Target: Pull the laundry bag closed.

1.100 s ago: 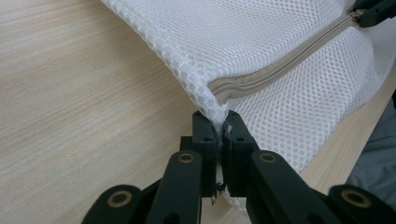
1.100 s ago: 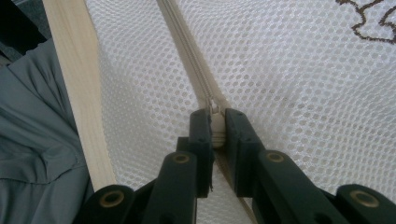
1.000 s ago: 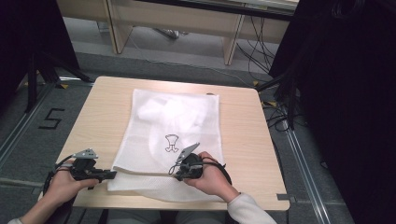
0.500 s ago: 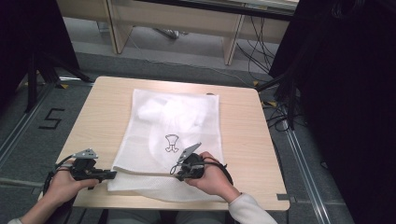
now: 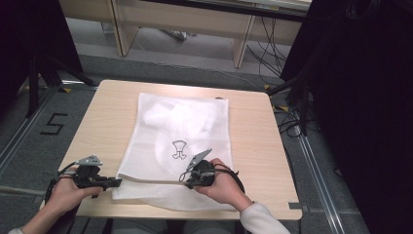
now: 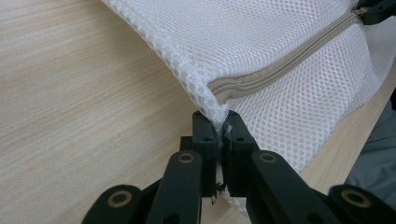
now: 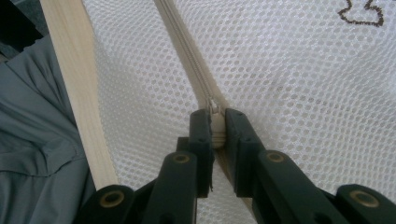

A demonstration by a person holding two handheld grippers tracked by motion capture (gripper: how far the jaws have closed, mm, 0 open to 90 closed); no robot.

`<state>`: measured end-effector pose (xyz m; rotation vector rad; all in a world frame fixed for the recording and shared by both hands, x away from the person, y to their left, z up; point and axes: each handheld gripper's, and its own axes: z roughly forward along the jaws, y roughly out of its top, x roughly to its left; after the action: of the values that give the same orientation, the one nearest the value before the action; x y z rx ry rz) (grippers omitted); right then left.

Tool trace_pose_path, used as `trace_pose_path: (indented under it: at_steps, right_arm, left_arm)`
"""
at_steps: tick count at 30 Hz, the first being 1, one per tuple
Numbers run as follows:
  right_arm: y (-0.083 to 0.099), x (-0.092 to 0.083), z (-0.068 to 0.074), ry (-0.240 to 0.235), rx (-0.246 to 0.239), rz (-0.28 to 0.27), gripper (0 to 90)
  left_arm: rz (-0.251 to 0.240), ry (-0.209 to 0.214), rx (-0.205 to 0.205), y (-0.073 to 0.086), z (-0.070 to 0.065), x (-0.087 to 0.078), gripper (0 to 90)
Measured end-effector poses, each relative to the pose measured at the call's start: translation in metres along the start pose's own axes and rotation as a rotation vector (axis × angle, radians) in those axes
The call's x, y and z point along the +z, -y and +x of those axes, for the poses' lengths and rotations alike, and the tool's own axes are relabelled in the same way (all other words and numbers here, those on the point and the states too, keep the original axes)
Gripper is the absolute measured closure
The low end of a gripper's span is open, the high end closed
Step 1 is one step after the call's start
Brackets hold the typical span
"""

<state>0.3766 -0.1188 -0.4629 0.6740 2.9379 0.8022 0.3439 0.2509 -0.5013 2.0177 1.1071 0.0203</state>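
While left gripper (image 6: 218, 135) clamps white mesh laundry bag (image 5: 187, 131) corner, right gripper (image 7: 215, 128) pinches beige zipper (image 6: 280, 67) pull. Step: zipping. Next: draw pull along the track, keeping corner taut.

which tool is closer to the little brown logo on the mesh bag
Right. The right tool grips the zipper just below the logo; the left tool pinches the bag corner, farther left.

White mesh laundry bag (image 5: 180, 146) — lies flat at centre frame, small dark printed emblem (image 5: 179, 149) on top; beige zipper (image 6: 280, 65) runs along its lower edge, pull (image 7: 215, 109) mid-track.
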Motion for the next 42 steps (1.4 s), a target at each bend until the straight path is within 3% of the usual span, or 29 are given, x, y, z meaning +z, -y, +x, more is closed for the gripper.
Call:
trace_pose_path:
  at_steps: [2,4,7,12,14,16,18,24,28,29,42]
  right_arm:
    - [0.001,-0.001,-0.001,-0.002,0.005,0.003,82.5]
    - [0.002,-0.002,-0.003,0.002,0.001,-0.003,82.6]
    - [0.005,-0.004,-0.003,0.004,0.01,-0.004,82.5]
    - [0.006,-0.005,-0.004,0.003,0.012,-0.007,82.5]
    - [0.007,-0.005,-0.004,0.005,0.009,-0.005,82.5]
    - [0.008,-0.007,-0.004,0.004,0.024,-0.005,82.5]
    - [0.01,-0.007,-0.006,0.009,0.017,-0.011,82.5]
    - [0.011,-0.009,-0.006,0.004,0.024,-0.013,82.5]
    - [0.012,-0.009,-0.007,-0.002,0.023,-0.016,82.6]
    - [0.013,-0.01,-0.006,0.008,0.027,-0.01,82.5]
    - [0.019,-0.015,-0.009,0.007,0.045,-0.017,82.5]
  left_arm:
    - [-0.02,-0.012,0.0,0.001,-0.001,0.001,85.0]
    - [0.004,-0.005,0.003,0.0,0.0,0.0,85.0]
    - [-0.02,-0.009,0.001,0.001,0.0,0.001,85.0]
    - [-0.018,-0.01,0.0,0.001,0.0,0.001,85.0]
    - [0.004,-0.004,0.003,0.0,0.0,0.0,85.0]
    - [-0.02,-0.011,0.0,0.001,0.0,0.001,85.0]
    - [0.002,-0.008,0.004,0.0,0.0,0.0,85.0]
    - [-0.019,-0.008,0.0,0.001,0.0,0.001,85.0]
    - [0.004,-0.007,0.005,0.0,0.0,0.0,85.0]
    - [-0.017,-0.01,0.001,0.001,0.0,0.001,85.0]
    - [-0.017,-0.01,0.001,0.001,0.0,0.001,85.0]
